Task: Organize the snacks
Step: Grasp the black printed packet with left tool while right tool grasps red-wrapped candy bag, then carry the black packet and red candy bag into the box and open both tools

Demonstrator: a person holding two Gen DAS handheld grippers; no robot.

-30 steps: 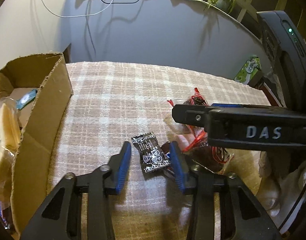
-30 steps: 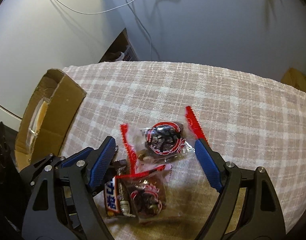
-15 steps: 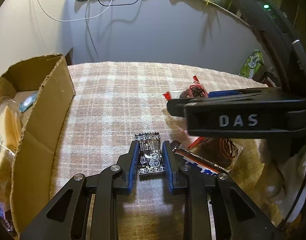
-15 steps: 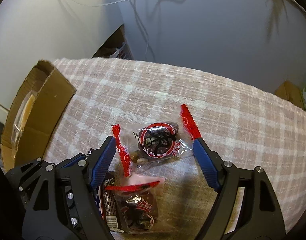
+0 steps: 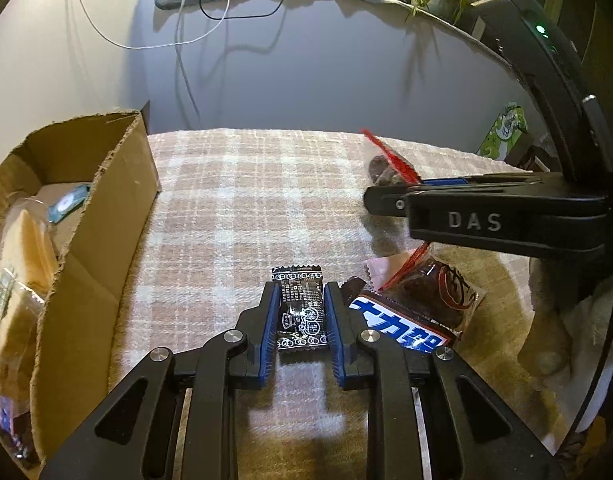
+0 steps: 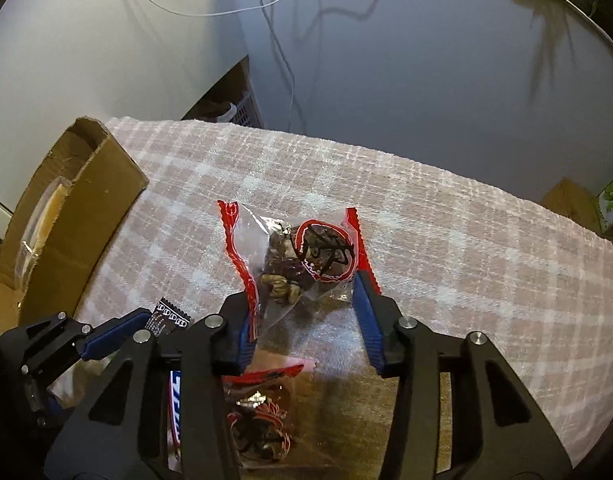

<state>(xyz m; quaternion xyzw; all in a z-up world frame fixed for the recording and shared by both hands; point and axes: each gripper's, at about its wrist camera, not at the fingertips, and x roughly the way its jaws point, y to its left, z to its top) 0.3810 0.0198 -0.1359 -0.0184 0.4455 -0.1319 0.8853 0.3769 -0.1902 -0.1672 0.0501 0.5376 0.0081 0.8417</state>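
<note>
From the left wrist, the left gripper [image 5: 299, 322] is clamped on a small black candy packet [image 5: 300, 309] lying on the checked cloth [image 5: 234, 208], with the cardboard box [image 5: 106, 216] off to its left. The packet looks light and crinkly, best pinched across its flat sides, as now; its tiny white print is unreadable. Beside it lies a blue chocolate bar [image 5: 402, 330] with bold white characters, and the other tool's side reads "DAS". From the right wrist, the right gripper [image 6: 304, 312] is closing around a clear red-edged snack bag [image 6: 306, 258], soft, slippery, its contents crushable.
</note>
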